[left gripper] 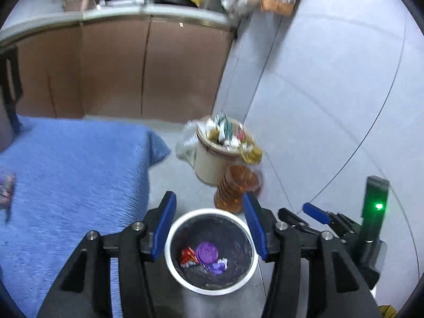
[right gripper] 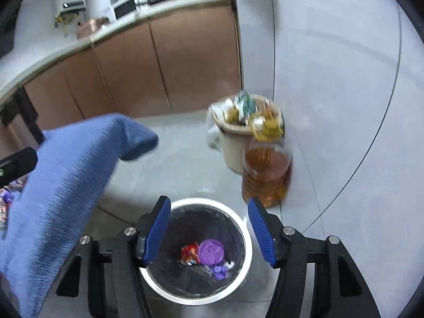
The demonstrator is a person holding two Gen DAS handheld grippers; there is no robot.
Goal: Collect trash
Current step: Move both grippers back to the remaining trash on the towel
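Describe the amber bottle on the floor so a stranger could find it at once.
Start at the brown cabinets and follow the grey floor toward the camera to the overfilled beige bin. The ribbed bottle of amber liquid stands right beside it, farther back than the white-rimmed bin; it is the only see-through container there.

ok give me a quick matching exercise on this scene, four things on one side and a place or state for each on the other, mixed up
Things:
1. purple lid
2. amber bottle
3. beige bin
4. blue cloth

Places or states:
A. overflowing with rubbish, by the wall
B. spread over the surface on the left
C. lying at the bottom of the white-rimmed bin
D. standing on the floor in front of the beige bin

Pairs: 1-C, 2-D, 3-A, 4-B
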